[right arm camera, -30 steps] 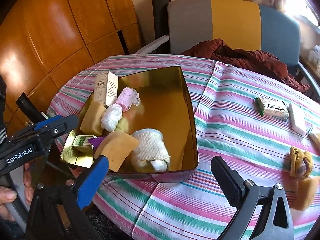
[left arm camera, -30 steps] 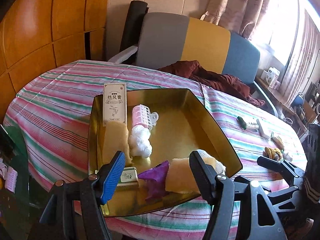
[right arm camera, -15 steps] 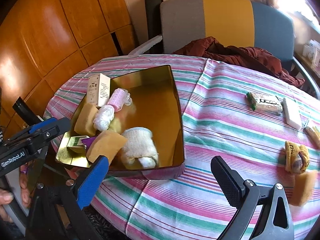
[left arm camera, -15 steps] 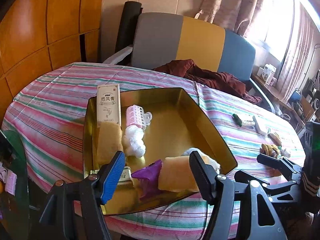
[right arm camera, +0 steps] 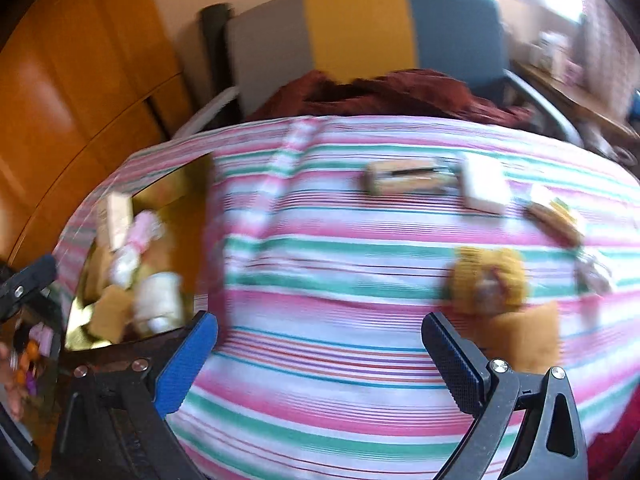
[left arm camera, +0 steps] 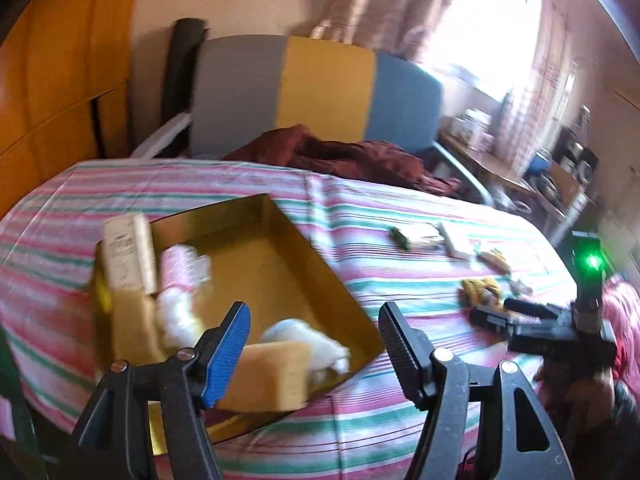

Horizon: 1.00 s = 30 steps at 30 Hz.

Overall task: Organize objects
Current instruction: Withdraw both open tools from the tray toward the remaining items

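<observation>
A gold tray (left arm camera: 320, 264) sits on the striped table and holds a tall white box (left arm camera: 128, 256), a pink roller (left arm camera: 180, 264), yellow sponges (left arm camera: 272, 376) and a white cloth roll (left arm camera: 304, 340). My left gripper (left arm camera: 314, 344) is open and empty above the tray's near right corner. My right gripper (right arm camera: 320, 356) is open and empty over bare tablecloth. Ahead of it to the right lie a yellow knitted item (right arm camera: 488, 280) and a yellow sponge (right arm camera: 528, 336). Farther back lie a wrapped packet (right arm camera: 404, 176) and a white block (right arm camera: 484, 184). Both views are blurred.
The round table has a pink, green and white striped cloth (right arm camera: 340, 392). A grey, yellow and blue chair (left arm camera: 320, 92) with a dark red garment (left arm camera: 344, 156) stands behind it. Wooden panels are on the left, a side table with clutter (left arm camera: 520, 168) at the right.
Both grippers have swung to the right. In the right wrist view the tray has slid to the far left and the loose items at the right are closer. Both grippers stay open.
</observation>
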Each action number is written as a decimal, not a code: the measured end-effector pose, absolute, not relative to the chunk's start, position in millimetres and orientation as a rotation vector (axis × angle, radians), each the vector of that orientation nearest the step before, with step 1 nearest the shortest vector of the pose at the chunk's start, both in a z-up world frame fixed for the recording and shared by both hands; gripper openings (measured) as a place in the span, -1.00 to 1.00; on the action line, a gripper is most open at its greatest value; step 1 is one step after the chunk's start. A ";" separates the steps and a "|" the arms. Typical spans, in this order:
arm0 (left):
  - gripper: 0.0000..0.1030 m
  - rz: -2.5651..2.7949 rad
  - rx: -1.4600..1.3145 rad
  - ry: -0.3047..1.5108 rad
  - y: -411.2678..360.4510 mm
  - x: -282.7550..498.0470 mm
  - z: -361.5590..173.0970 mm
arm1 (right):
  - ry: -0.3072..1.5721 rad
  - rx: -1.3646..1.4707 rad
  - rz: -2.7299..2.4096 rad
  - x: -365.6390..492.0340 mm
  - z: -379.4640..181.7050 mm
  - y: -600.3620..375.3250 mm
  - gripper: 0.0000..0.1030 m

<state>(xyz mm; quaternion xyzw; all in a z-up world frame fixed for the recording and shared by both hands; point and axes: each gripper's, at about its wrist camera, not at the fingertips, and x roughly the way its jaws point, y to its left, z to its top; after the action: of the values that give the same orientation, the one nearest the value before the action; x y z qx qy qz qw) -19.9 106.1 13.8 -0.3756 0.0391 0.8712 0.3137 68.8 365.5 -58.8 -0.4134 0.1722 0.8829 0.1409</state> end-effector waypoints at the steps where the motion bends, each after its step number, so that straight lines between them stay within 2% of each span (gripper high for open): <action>1: 0.30 2.276 -0.983 0.121 114.8 -18.1 15.1 | 0.504 -1.177 2.516 77.3 -56.5 380.2 0.99; 10: 0.30 2.063 -1.002 0.244 202.2 -5.4 5.7 | 0.571 -1.125 2.236 149.1 -53.0 506.0 0.99; 16: 0.30 1.954 -1.061 0.310 256.5 0.0 -13.7 | 0.617 -1.096 2.140 177.3 -68.8 541.3 0.99; 23: 0.32 1.808 -1.151 0.288 332.6 1.3 -30.6 | 0.778 -1.033 2.067 196.7 -83.7 567.2 0.99; 30: 0.36 1.688 -1.282 0.240 401.1 -8.7 -65.1 | 0.820 -1.021 2.073 198.0 -85.5 572.8 0.99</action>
<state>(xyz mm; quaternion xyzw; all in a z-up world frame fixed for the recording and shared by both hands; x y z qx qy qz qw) -8.7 401.1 -65.1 -0.5262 0.0983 0.6930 0.4829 198.0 572.8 -85.5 -0.3919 0.3146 0.7957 0.3381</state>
